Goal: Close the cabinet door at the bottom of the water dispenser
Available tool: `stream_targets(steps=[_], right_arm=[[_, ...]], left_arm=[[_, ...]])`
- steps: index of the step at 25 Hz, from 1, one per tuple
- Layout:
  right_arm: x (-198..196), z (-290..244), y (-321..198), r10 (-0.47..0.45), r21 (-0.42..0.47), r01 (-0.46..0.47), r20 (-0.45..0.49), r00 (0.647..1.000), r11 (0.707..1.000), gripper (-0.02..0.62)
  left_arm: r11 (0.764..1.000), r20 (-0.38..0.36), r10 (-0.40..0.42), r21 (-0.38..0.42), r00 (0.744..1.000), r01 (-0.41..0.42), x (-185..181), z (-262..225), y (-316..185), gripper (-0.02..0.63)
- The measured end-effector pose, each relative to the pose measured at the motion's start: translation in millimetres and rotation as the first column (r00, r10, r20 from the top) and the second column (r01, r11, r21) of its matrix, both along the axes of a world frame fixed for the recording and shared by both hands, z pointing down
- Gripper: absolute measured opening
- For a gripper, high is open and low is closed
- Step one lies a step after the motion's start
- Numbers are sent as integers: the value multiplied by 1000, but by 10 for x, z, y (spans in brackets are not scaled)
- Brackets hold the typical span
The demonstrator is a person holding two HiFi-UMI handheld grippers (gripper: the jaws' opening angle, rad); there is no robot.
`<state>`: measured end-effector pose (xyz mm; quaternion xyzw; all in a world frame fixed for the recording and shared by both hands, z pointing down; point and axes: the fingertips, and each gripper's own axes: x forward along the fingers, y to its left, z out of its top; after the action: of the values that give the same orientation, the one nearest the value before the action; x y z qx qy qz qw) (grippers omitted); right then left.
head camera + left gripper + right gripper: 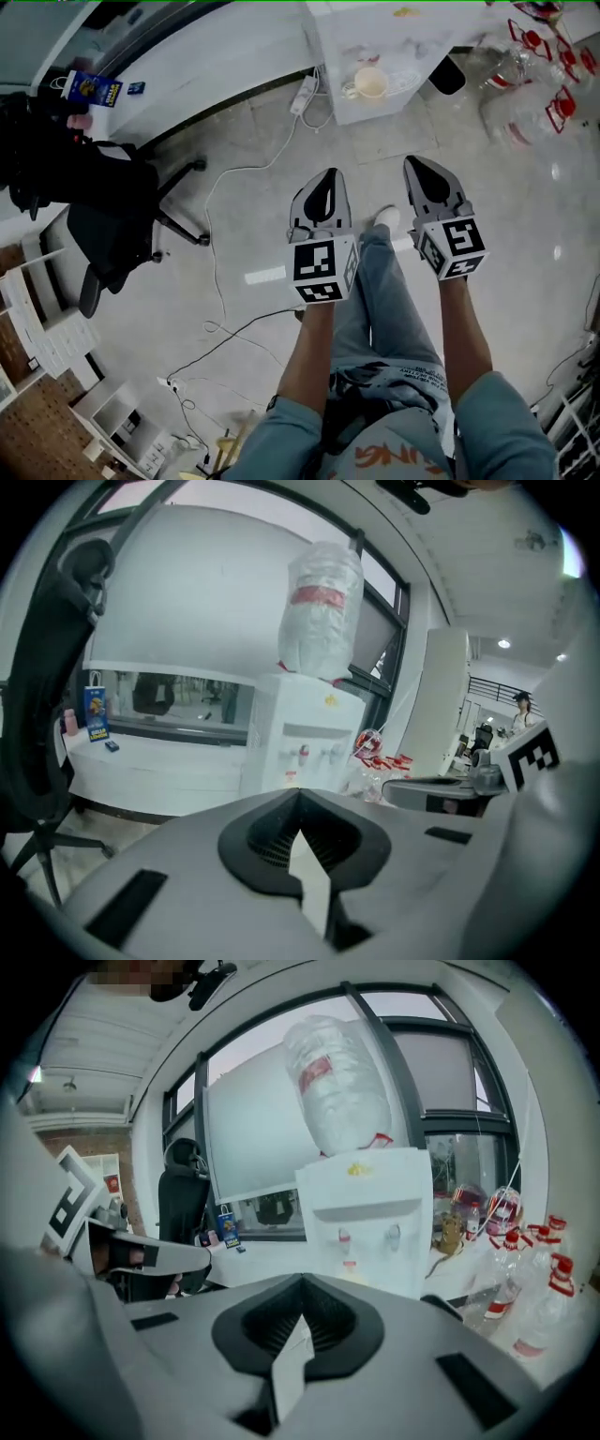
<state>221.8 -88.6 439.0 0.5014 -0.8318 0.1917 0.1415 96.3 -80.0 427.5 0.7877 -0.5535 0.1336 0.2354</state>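
Observation:
The white water dispenser (pixel 375 47) stands at the top of the head view, a cream cup (pixel 370 84) on its tray. It also shows ahead in the left gripper view as the dispenser (pixel 305 733) and in the right gripper view as the dispenser (pixel 370 1213), with an upturned bottle (pixel 337 1082) on top. Its lower cabinet door is hidden behind the jaws in both gripper views. My left gripper (pixel 323 180) and right gripper (pixel 424 169) are held side by side in the air, well short of the dispenser, both shut and empty.
A black office chair (pixel 103 206) stands at the left. Cables (pixel 225 187) and a power strip (pixel 302 94) lie on the floor. Empty red-capped bottles (pixel 534 66) are piled right of the dispenser. White shelves (pixel 47 319) sit lower left. My shoe (pixel 384 217) is below the grippers.

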Motion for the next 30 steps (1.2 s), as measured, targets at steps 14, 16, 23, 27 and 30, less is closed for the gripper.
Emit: stream_targets(steps=[14, 16, 23, 27, 30], right_arm=[[-586, -2184, -81, -22, 220, -1, 102, 995, 975, 29], [-644, -2380, -81, -40, 248, 15, 95, 995, 969, 29], [-941, -2834, -109, -140, 323, 123, 29, 990, 939, 29], [-1058, -2884, -144, -176, 333, 161, 14, 984, 929, 29], [-1098, -2894, -172, -178, 330, 163, 13, 984, 930, 29]], left_arm=[[952, 6, -186, 250, 982, 179, -720, -2003, 95, 8], [934, -7, -193, 306, 981, 186, -788, -2291, 38, 8], [893, 58, -194, 424, 979, 151, -991, -2901, -41, 8], [893, 104, -210, 426, 972, 147, -1088, -2899, -48, 8], [894, 105, -210, 424, 972, 148, -1134, -2899, -57, 8]])
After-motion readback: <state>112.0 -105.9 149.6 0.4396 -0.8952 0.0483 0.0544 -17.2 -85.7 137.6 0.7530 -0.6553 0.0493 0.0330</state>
